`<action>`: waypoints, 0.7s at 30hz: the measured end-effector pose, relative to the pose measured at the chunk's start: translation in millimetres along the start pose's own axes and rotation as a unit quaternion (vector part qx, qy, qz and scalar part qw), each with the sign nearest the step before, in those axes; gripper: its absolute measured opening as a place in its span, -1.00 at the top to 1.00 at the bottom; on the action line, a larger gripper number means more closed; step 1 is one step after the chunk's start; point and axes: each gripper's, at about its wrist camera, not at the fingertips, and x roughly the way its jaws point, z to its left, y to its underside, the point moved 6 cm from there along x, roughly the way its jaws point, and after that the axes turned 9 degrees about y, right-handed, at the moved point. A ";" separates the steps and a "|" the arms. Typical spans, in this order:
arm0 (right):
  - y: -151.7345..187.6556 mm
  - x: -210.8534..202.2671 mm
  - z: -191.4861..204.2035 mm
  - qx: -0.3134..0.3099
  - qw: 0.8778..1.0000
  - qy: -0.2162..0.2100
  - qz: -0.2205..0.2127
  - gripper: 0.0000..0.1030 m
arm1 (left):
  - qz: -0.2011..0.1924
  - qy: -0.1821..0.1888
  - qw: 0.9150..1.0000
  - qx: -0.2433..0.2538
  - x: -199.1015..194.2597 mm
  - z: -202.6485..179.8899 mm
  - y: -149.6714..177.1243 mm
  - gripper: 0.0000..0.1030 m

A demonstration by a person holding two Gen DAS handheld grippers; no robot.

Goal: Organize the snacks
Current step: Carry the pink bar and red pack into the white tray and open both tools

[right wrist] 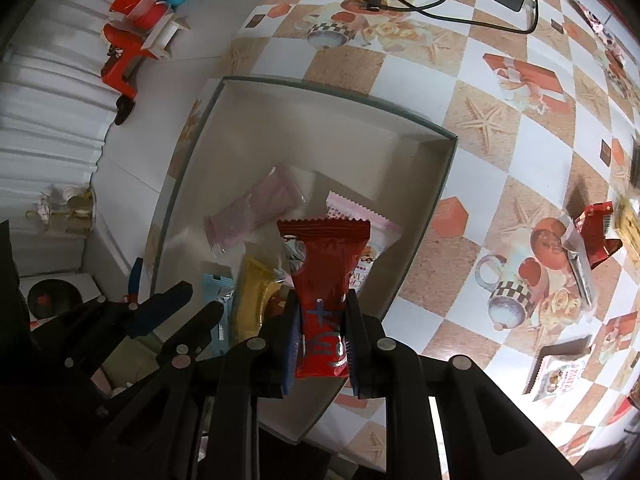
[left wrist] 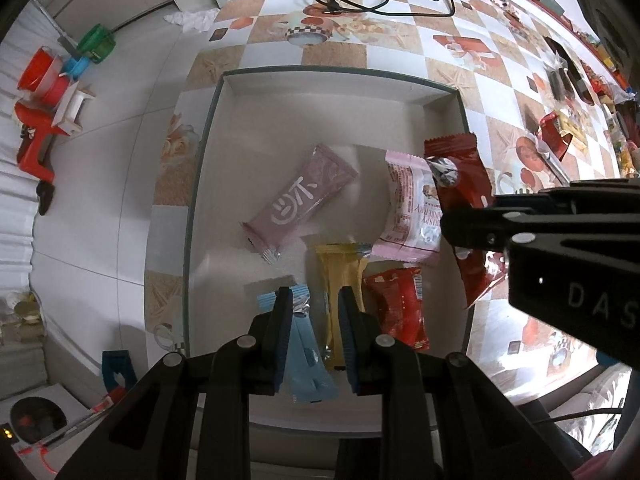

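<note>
The right gripper [right wrist: 320, 332] grasps a red snack packet [right wrist: 324, 276] above the box's [left wrist: 212, 128] right edge, ready to drop in. The left gripper [left wrist: 314, 316] hangs released over the blue packet [left wrist: 308, 364].

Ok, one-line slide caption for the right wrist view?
Right gripper holds a red snack pack over the box of snacks, left gripper beside it.

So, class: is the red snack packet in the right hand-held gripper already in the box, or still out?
Out: red snack packet hangs clamped in right hand-held gripper above box.
</note>
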 end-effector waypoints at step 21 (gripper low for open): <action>17.3 4.0 -45.0 0.053 0.998 0.016 0.011 -0.51 | 0.021 -0.008 0.999 0.025 2.6 -28.1 1.7 -0.55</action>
